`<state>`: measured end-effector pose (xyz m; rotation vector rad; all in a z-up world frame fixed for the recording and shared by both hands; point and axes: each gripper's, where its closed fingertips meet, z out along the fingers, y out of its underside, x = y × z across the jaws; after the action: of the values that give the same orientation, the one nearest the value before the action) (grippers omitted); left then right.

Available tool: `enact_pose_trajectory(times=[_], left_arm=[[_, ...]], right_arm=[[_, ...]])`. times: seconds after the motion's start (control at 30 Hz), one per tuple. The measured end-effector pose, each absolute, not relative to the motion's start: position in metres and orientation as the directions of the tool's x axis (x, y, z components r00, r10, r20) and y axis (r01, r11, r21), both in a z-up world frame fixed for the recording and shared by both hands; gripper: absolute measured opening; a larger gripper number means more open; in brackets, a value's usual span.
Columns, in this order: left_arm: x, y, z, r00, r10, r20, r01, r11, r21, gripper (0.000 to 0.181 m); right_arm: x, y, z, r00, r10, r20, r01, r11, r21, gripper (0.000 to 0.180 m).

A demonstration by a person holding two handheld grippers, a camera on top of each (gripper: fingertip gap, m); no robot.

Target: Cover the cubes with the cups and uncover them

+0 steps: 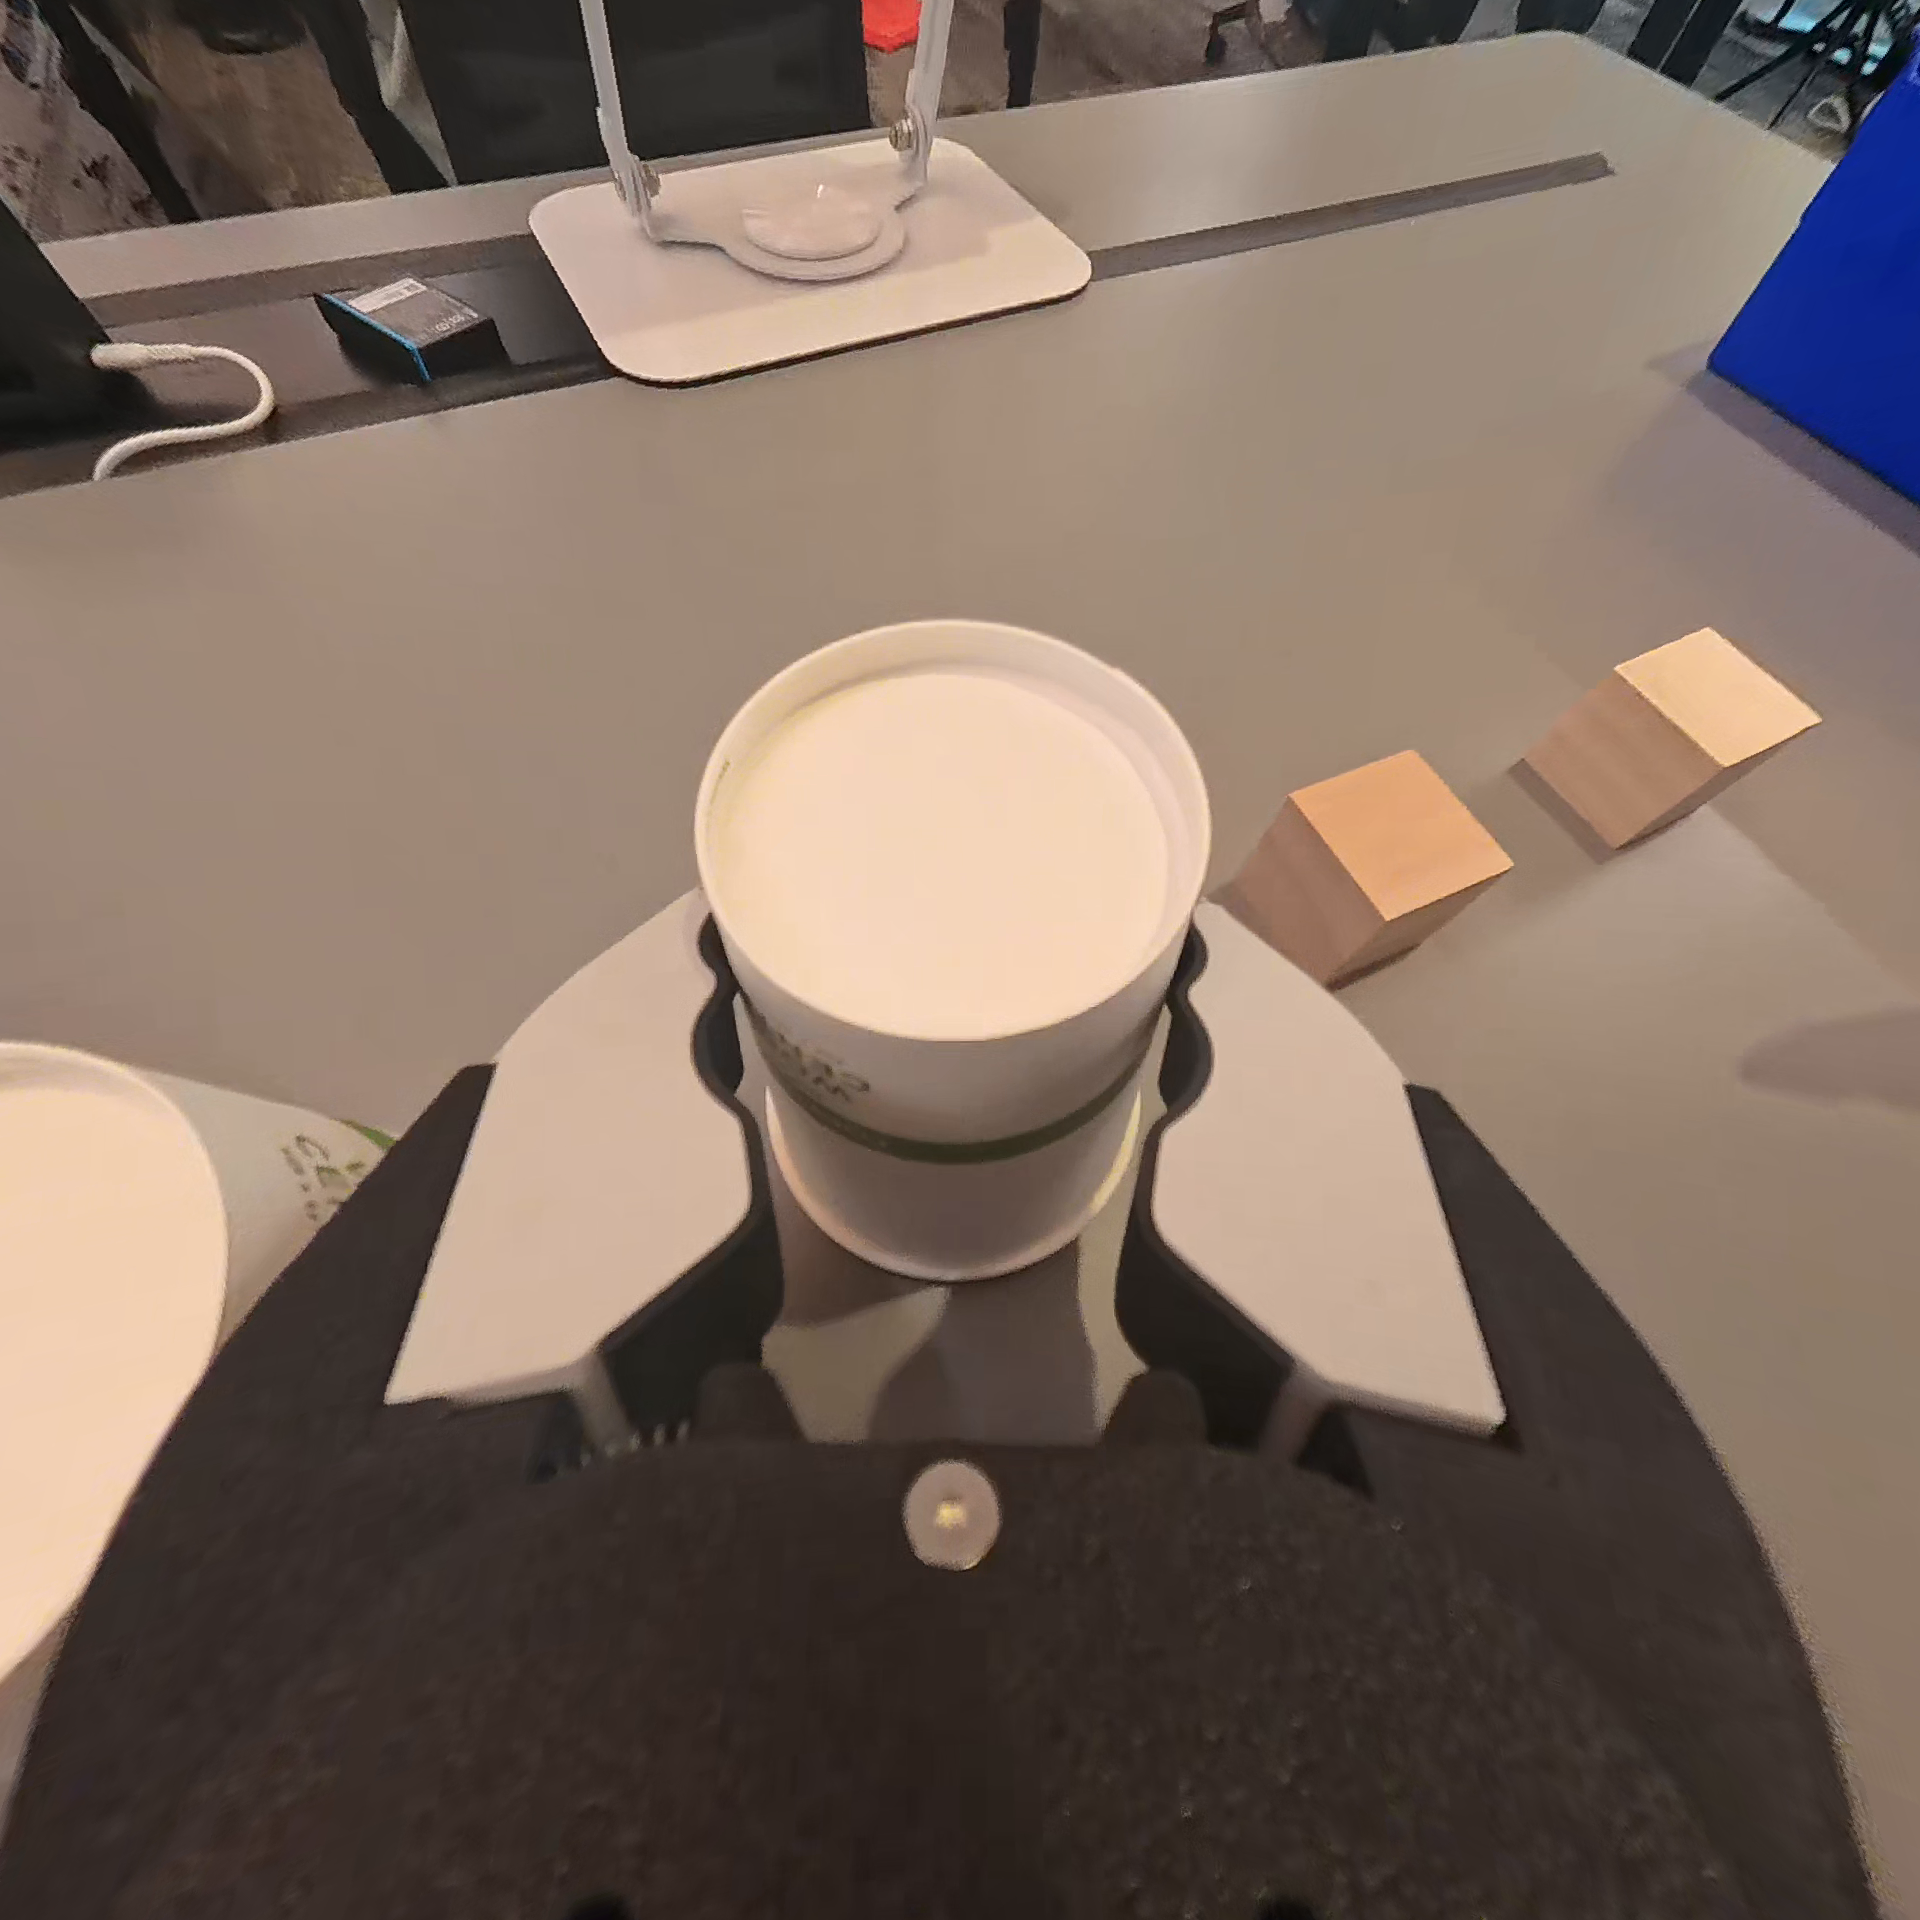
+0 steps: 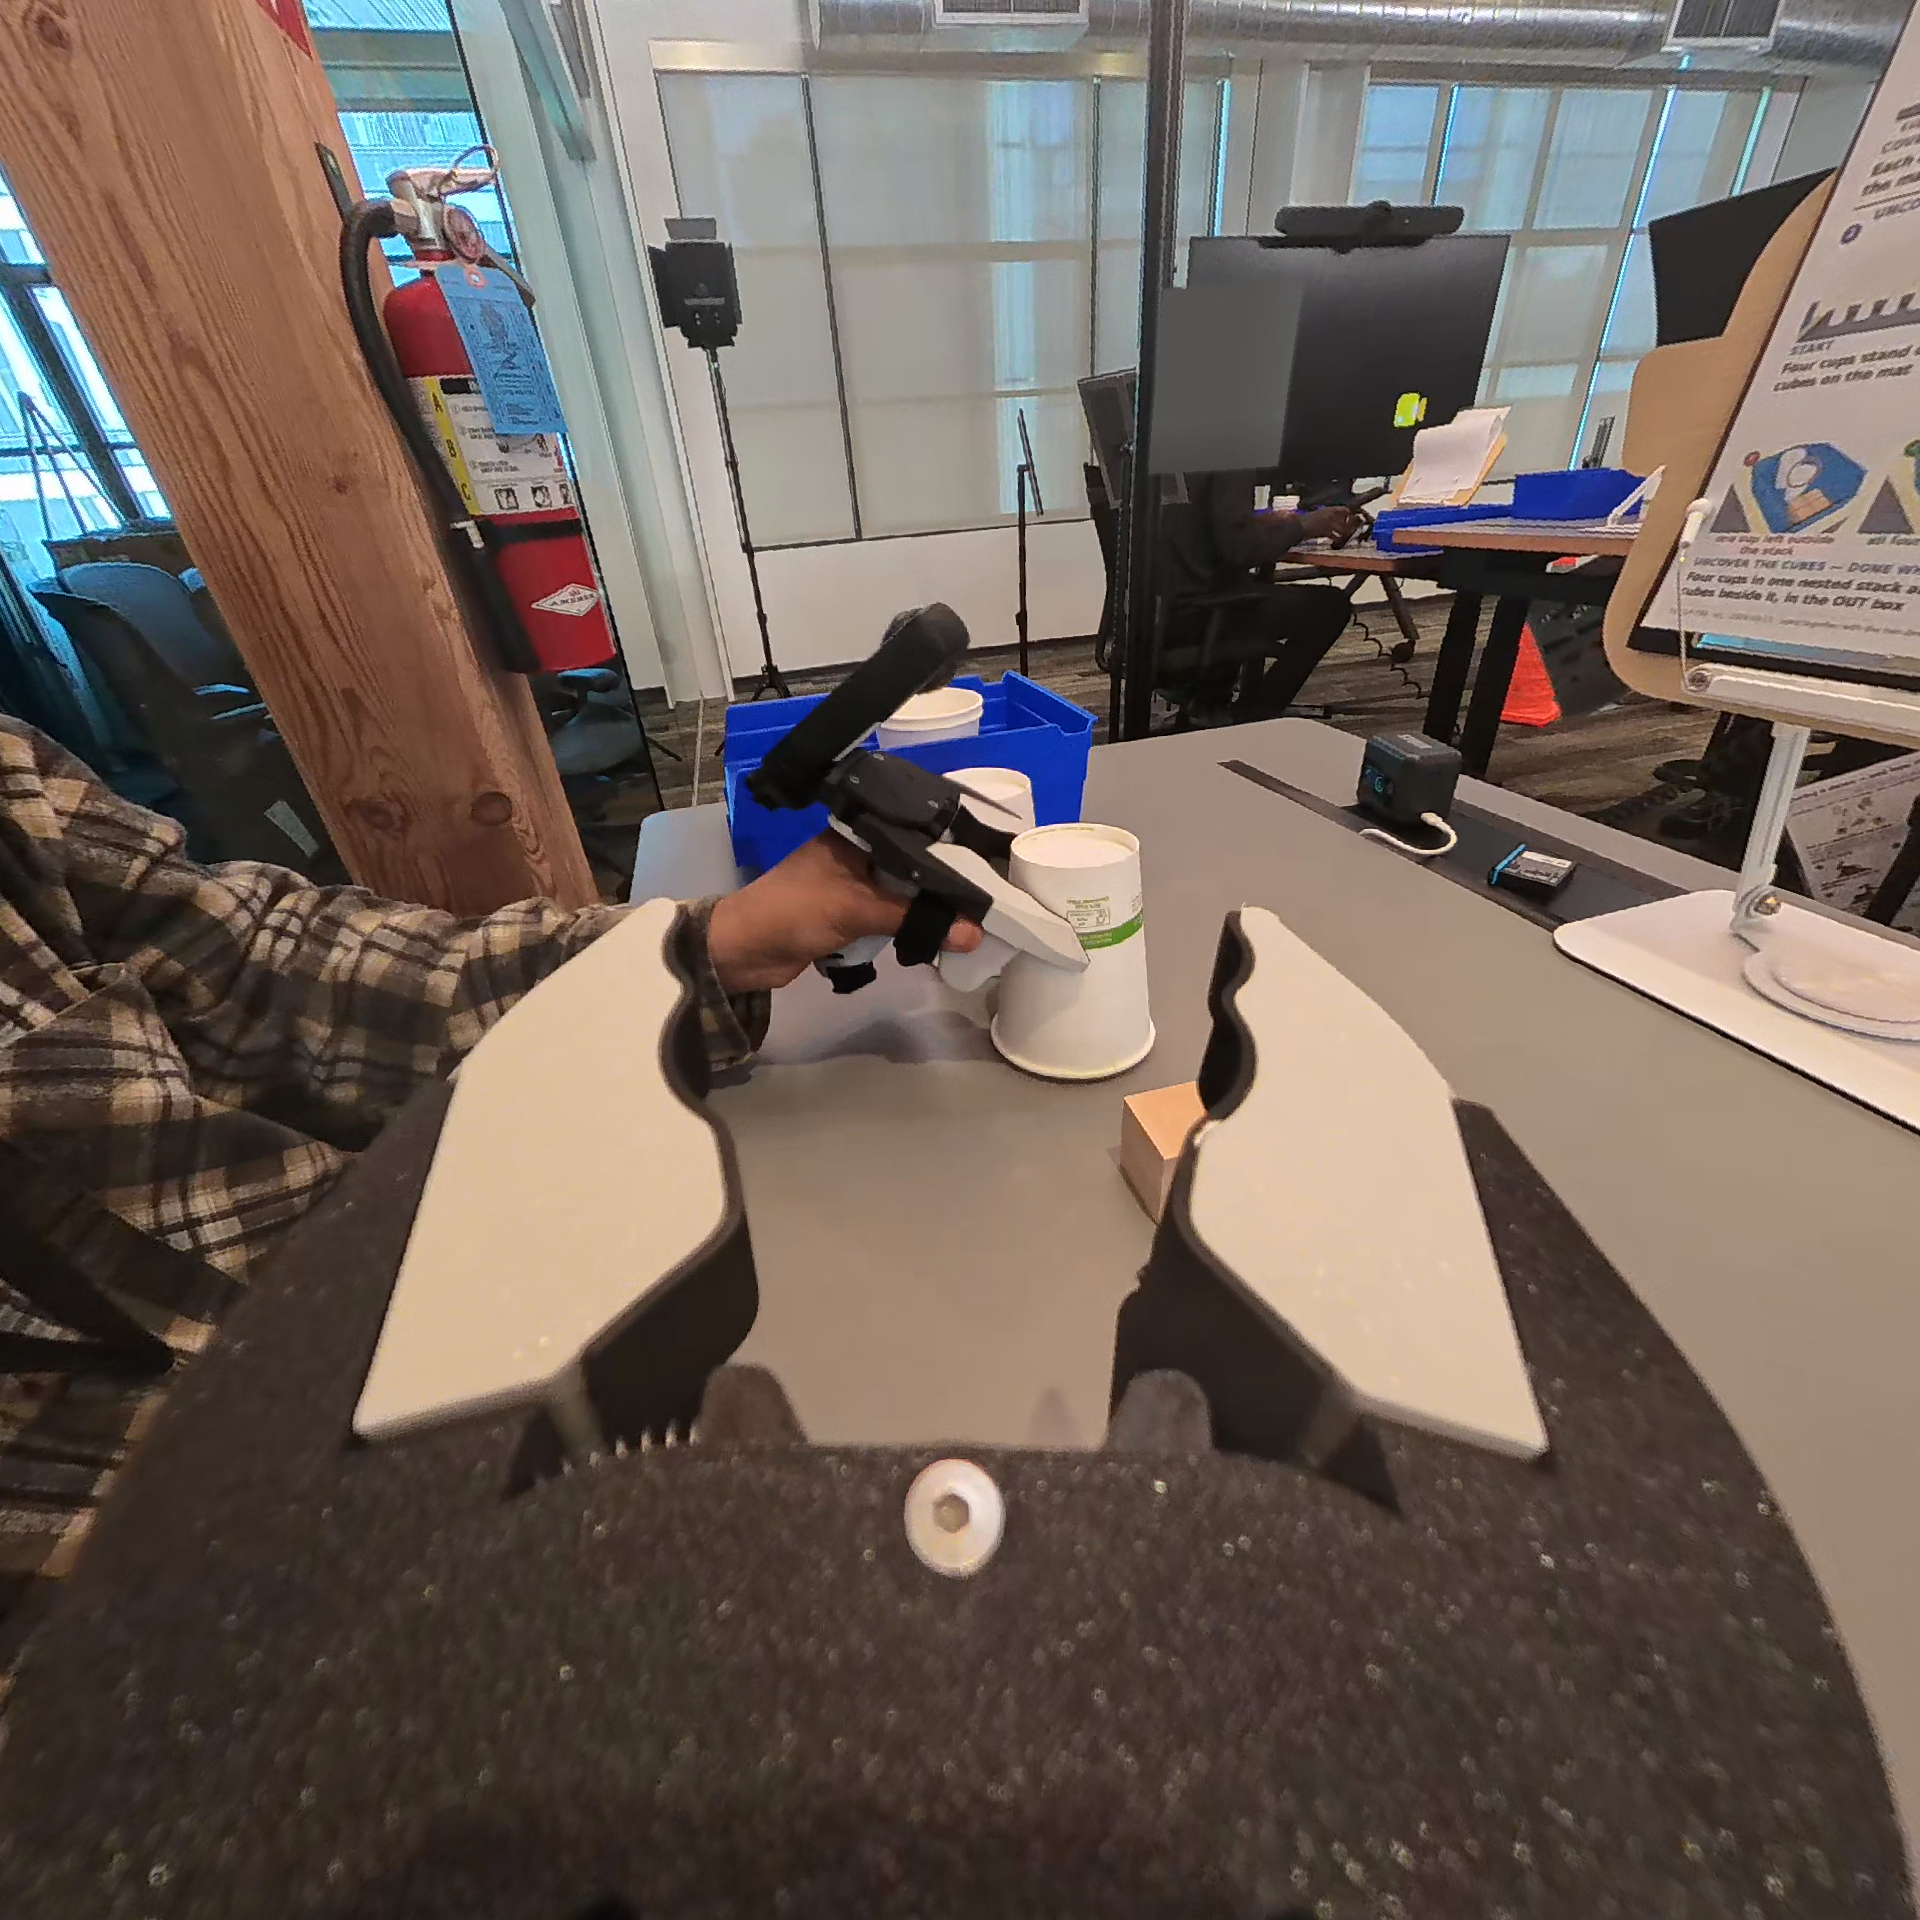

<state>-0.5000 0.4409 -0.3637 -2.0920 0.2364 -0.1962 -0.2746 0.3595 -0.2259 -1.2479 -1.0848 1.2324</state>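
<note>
My left hand-held gripper (image 1: 951, 1039) clamps the inverted cup (image 1: 951, 935) to steady it; right hand-held gripper (image 2: 956, 1049) gapes empty, a cube (image 2: 1158, 1143) beside its finger.

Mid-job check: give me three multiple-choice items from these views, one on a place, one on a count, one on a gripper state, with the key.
1. Where do the bare wooden cubes lie relative to the cup in the left wrist view?
A. To its right
B. To its left
C. Stacked on top of it

2. How many bare wooden cubes show in the left wrist view?
A. None
B. Two
C. Five

3. How does the right gripper stand?
A. Shut on a cube
B. Shut on a cup
C. Open and holding nothing

Key:
1 A: the near cube and far cube sit right of the upturned cup that the left gripper clamps.
2 B: only those two are uncovered.
3 C: the right gripper has its jaws wide apart over the table.
</note>
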Motion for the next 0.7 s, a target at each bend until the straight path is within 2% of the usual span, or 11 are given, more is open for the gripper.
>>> enact_pose_trajectory(times=[0.13,0.3,0.43,0.5,0.6,0.7], left_arm=[[-0.500,0.440,-0.365,0.970,-0.244,0.017,-0.112,-0.506,-0.855,0.081],[-0.504,0.437,-0.355,0.981,-0.190,-0.035,-0.125,-0.484,-0.866,0.103],[-0.498,0.419,-0.320,0.978,-0.205,-0.033,-0.120,-0.427,-0.896,0.114],[-0.500,0.400,-0.285,0.968,-0.240,-0.073,-0.159,-0.359,-0.920,0.114],[-0.538,0.370,-0.226,0.941,-0.266,-0.210,-0.282,-0.269,-0.921,0.104],[-0.604,0.349,-0.194,0.869,-0.344,-0.356,-0.461,-0.299,-0.836,0.084]], right_arm=[[-0.275,0.359,-0.225,0.069,0.995,-0.066,-0.052,-0.062,-0.997,0.095],[-0.277,0.357,-0.222,0.063,0.996,-0.063,-0.059,-0.059,-0.997,0.097],[-0.278,0.353,-0.221,0.054,0.997,-0.050,-0.056,-0.047,-0.997,0.099],[-0.277,0.350,-0.220,0.053,0.998,-0.042,-0.055,-0.039,-0.998,0.100],[-0.273,0.347,-0.221,0.052,0.998,-0.032,-0.050,-0.030,-0.998,0.100],[-0.270,0.343,-0.224,0.045,0.999,-0.025,-0.053,-0.022,-0.998,0.100]])
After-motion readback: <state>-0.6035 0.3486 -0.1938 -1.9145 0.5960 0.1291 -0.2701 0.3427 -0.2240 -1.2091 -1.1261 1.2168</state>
